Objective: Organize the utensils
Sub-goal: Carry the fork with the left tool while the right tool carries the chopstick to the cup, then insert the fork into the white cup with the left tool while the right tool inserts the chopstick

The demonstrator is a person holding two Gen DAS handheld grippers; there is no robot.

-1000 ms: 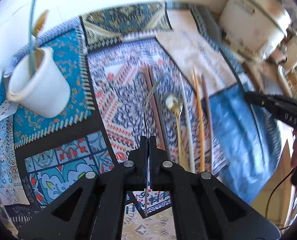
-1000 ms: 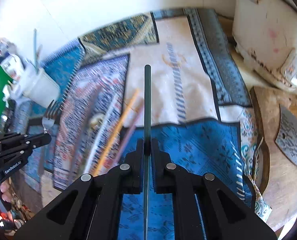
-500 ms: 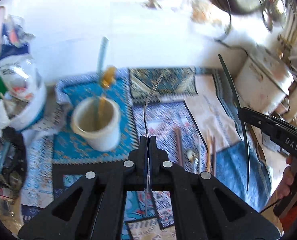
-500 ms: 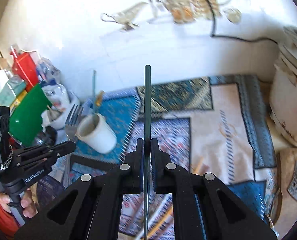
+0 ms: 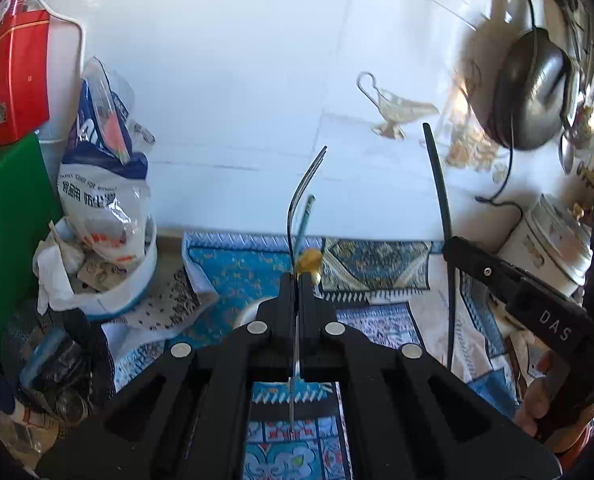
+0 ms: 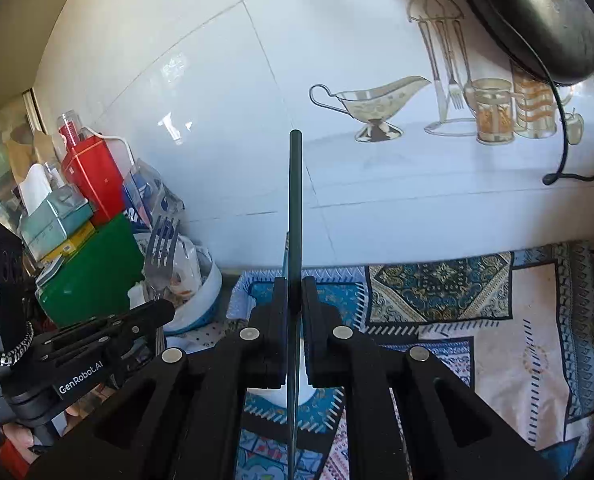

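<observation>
My left gripper (image 5: 297, 280) is shut on a metal fork (image 5: 305, 178), seen edge-on with its tines pointing up. Just behind its fingers a white cup's rim (image 5: 249, 312) peeks out, with a light blue stick (image 5: 307, 212) and a yellow-tipped utensil (image 5: 309, 261) standing in it. My right gripper (image 6: 295, 284) is shut on a dark green chopstick (image 6: 295, 200) that stands upright; the white cup (image 6: 304, 388) shows between its fingers. In the right wrist view the left gripper (image 6: 165, 308) holds the fork (image 6: 161, 246) at the left. In the left wrist view the right gripper (image 5: 453, 246) holds the chopstick (image 5: 441, 208).
Patterned cloths (image 6: 437, 292) cover the counter. At the left stand a white bowl of bags (image 5: 109, 300), a green box (image 6: 93, 276) and a red tin (image 6: 93, 176). A black pan (image 5: 529, 92) hangs on the tiled wall; a white pot (image 5: 549, 248) sits at the right.
Both grippers have risen and tipped up from the cloth toward the wall, carrying the fork and the chopstick. The white cup has come close under both.
</observation>
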